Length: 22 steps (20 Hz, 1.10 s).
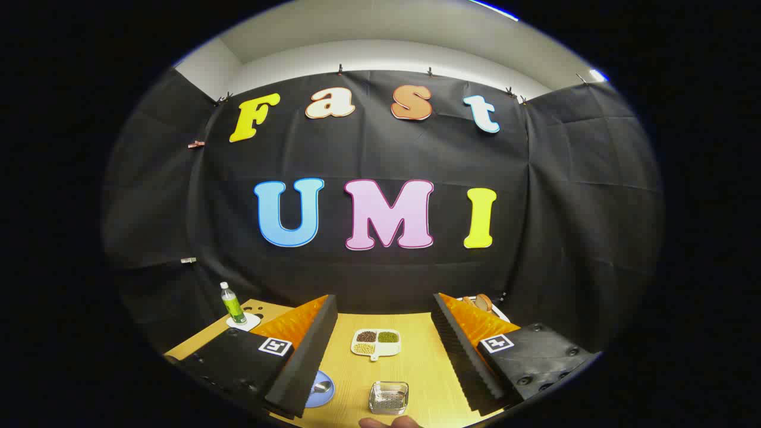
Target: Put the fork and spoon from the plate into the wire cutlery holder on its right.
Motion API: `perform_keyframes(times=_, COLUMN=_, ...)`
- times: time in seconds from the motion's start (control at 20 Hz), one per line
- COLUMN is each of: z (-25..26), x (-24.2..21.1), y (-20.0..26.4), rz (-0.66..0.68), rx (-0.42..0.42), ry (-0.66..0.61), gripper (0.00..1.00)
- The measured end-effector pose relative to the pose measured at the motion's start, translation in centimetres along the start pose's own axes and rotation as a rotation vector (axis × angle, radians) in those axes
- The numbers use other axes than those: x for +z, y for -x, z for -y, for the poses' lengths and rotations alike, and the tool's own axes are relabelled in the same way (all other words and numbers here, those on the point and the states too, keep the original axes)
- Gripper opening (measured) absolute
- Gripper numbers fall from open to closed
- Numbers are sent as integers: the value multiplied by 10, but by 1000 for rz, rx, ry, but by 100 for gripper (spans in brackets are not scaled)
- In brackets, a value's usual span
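Hovering: gripper [380, 356] up above the table [416, 362]
Fingers: spread wide, nothing between
Ahead: wire cutlery holder [389, 397]
Plate [321, 389]: beside left finger

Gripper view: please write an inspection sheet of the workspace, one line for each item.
Surface: wooden table, lit evenly.
Job's things: blue plate partly behind the left finger, a utensil on it; wire cutlery holder to its right, between the fingers.
Clutter: divided dish of beans; green bottle on a coaster; round object behind the right finger.
Grippers: hand-held gripper open, holding nothing.
Cables: nothing seen.
Surroundings: black cloth wall; a fingertip at the table's near edge.
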State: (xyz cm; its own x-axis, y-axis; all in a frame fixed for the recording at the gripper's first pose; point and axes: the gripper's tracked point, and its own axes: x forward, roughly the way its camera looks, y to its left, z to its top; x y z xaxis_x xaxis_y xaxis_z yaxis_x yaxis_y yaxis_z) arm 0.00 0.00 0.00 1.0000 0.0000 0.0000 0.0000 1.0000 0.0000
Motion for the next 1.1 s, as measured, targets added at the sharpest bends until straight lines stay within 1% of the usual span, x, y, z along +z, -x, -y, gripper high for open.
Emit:
perform_keyframes(times=0.4, z=-4, x=-11, y=3, rz=-34, rx=-2, ry=7, gripper=99)
perform_keyframes(times=0.6, z=-12, x=-13, y=3, rz=-43, rx=13, ry=4, gripper=99)
perform_keyframes(times=0.75, z=-24, x=-13, y=2, rz=-46, rx=40, ry=10, gripper=99)
perform_keyframes(times=0.85, z=-37, x=-14, y=2, rz=-41, rx=84, ry=13, gripper=99)
perform_keyframes(times=0.95, z=-44, x=-18, y=0, rz=-40, rx=100, ry=22, gripper=99)
perform_keyframes(times=1.1, z=-63, x=-42, y=-9, rz=-109, rx=129, ry=43, gripper=99)
